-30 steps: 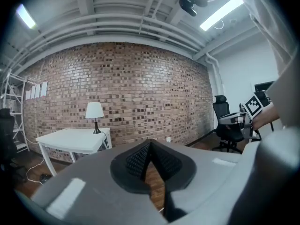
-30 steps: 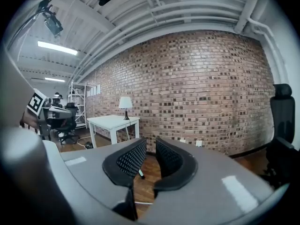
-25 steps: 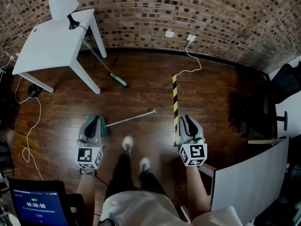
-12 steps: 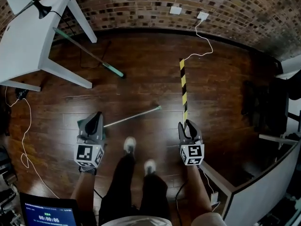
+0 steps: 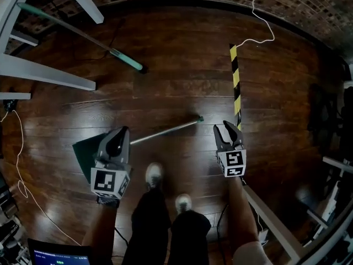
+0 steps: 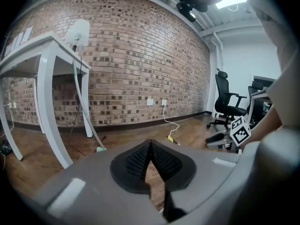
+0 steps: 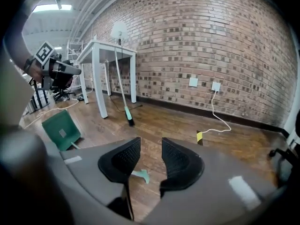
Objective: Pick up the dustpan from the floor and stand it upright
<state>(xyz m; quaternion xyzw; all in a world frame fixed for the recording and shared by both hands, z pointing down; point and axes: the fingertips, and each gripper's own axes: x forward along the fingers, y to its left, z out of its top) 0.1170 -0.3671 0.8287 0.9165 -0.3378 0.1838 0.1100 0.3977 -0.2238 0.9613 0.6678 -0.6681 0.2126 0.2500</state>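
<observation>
The dustpan (image 5: 84, 152) lies flat on the floor, not yet stood up. Its green pan is at the person's left, and its long pale handle runs up and to the right to a green tip just beside the right gripper.

The dark wooden floor (image 5: 182, 54) fills the head view, and a brick wall (image 7: 211, 41) closes it off at the far side. A white table (image 7: 105, 48) stands by that wall with a broom (image 5: 77, 33) leaning against it, the broom's green head down on the boards. A strip of yellow-and-black tape (image 5: 235, 81) runs along the floor from near the wall toward the right gripper. A white cable (image 5: 259, 37) trails from the wall to the far end of the tape.

The left gripper (image 5: 118, 137) hangs over the pan's right edge. The right gripper view shows it clear above the pan. Its pads meet at the tips with nothing between them.

The right gripper (image 5: 228, 130) has its jaws apart, and they have just been opening. They hold nothing, and the handle's tip shows on the floor beyond the gap.

The person's two pale shoes (image 5: 154, 175) stand between the grippers, just below the handle.
</observation>
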